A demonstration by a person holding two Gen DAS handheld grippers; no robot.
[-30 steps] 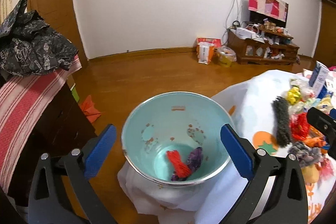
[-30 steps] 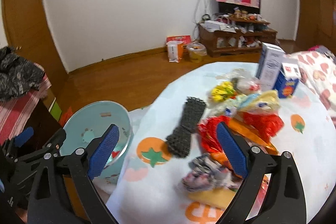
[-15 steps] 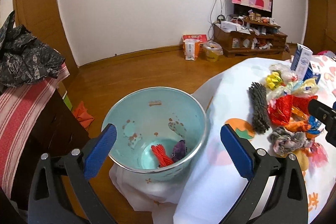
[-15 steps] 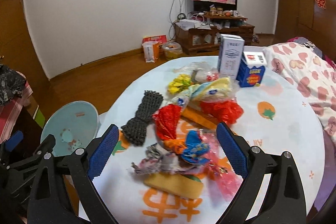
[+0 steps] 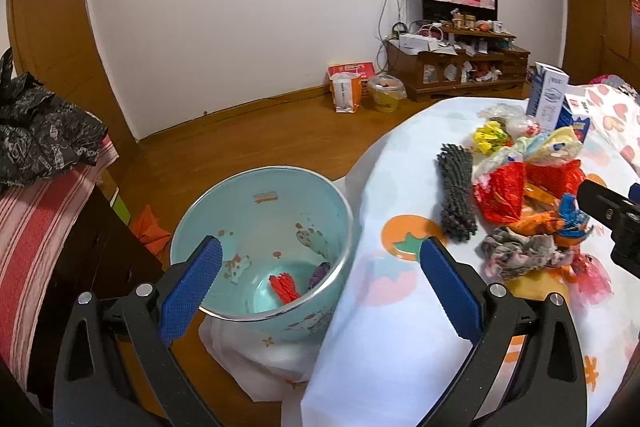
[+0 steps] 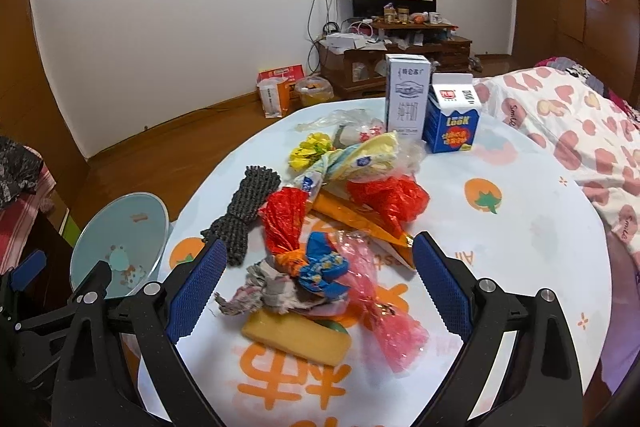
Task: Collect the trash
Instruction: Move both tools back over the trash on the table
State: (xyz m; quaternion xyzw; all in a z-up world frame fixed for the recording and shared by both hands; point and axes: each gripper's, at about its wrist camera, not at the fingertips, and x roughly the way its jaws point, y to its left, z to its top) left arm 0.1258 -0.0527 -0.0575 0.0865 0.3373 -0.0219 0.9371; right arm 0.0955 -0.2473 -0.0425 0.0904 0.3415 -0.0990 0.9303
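Both tongs wide open and empty; trash pile lies ahead of the right one.

Left wrist: left tongs (image 5: 320, 275) gape wide, nothing held, hovering over the teal bin (image 5: 262, 247) beside the counter (image 5: 400, 327). Bin holds a red scrap (image 5: 284, 287) and a purple one (image 5: 318, 273). Trash pile lies off to the right, out of this arm's line.
Right wrist: right tongs (image 6: 316, 291) equally wide, nothing gripped, aimed at the pile. Closest between the pads: grey crumpled wrapper (image 6: 264, 293), blue-orange wrapper (image 6: 320, 267), yellow sponge block (image 6: 296, 339) just below, long axis crosswise to the tongs. Pink wrapper (image 6: 376, 307) runs diagonally toward the right pad. My read: right arm is nearer, a short forward-down reach; bin sits down-left for the drop.
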